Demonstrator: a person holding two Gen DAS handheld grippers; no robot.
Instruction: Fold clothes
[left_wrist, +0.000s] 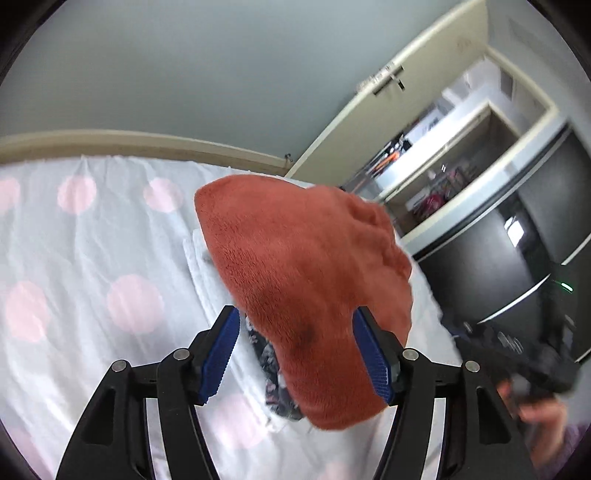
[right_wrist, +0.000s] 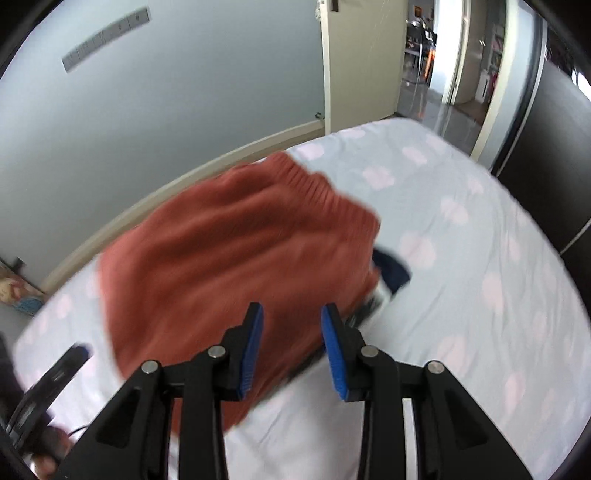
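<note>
A rust-orange fleece garment (left_wrist: 295, 258) lies folded on a stack of folded clothes on the bed. Under it show a white folded piece (left_wrist: 207, 280) and a dark flowered piece (left_wrist: 273, 384). My left gripper (left_wrist: 295, 317) is open, its blue pads on either side of the garment's near end. In the right wrist view the same rust garment (right_wrist: 240, 258) is blurred, its ribbed band (right_wrist: 325, 188) at the far end and a navy piece (right_wrist: 391, 273) poking out beneath. My right gripper (right_wrist: 292, 310) stands open just above the garment's near edge.
The bed sheet (left_wrist: 92, 240) is white with pink spots, with bare sheet (right_wrist: 461, 221) to the right of the stack. A grey wall (left_wrist: 184, 74) and beige trim run behind the bed. A dark wardrobe (left_wrist: 498, 258) and an open doorway (right_wrist: 436, 55) lie to the right.
</note>
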